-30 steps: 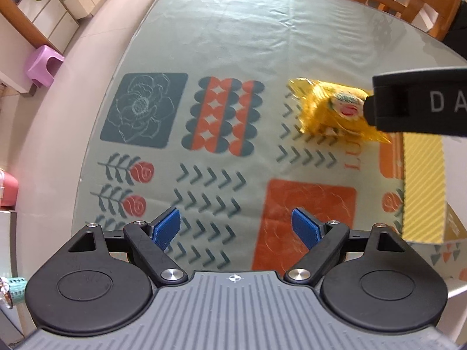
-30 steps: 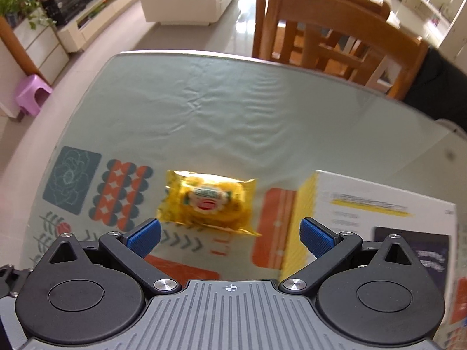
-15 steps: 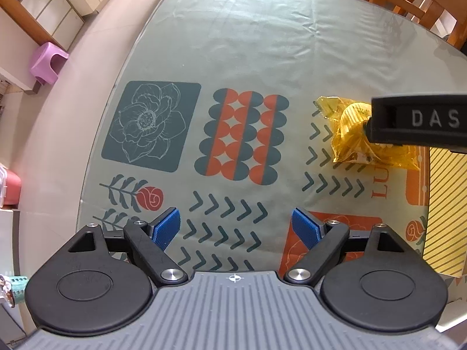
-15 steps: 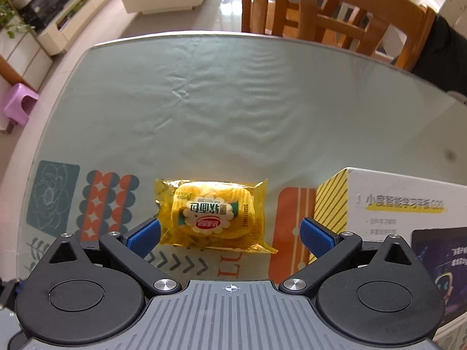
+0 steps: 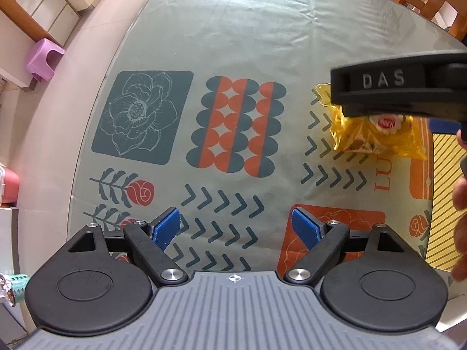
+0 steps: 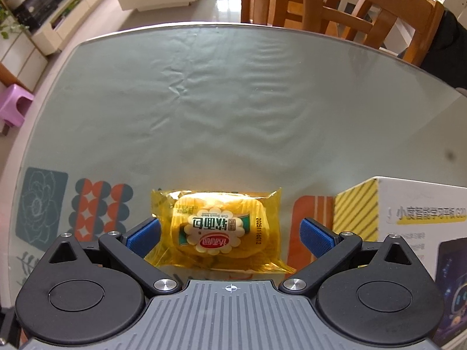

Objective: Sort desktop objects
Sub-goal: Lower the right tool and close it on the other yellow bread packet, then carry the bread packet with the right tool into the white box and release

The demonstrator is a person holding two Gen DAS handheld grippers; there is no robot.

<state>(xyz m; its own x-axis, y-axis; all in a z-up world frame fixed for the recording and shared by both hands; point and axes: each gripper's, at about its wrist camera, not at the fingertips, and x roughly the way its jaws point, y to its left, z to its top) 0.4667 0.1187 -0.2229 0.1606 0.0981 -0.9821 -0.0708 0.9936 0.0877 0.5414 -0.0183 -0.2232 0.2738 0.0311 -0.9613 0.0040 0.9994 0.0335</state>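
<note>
On the table [image 6: 204, 110] lies one yellow bread packet [image 6: 217, 229] and one white box [image 6: 414, 221]. Two grippers are there, the left gripper [image 5: 235, 230] and the right gripper [image 6: 230, 234]. Behind stand two wooden chairs [image 6: 335, 8] and one purple stool [image 5: 43, 58].

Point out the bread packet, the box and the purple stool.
bread packet [image 6: 216, 230]: right wrist view, on the printed label at its middle.
box [image 6: 423, 204]: right wrist view, on its white top face.
purple stool [image 5: 43, 59]: left wrist view, on its seat.
</note>
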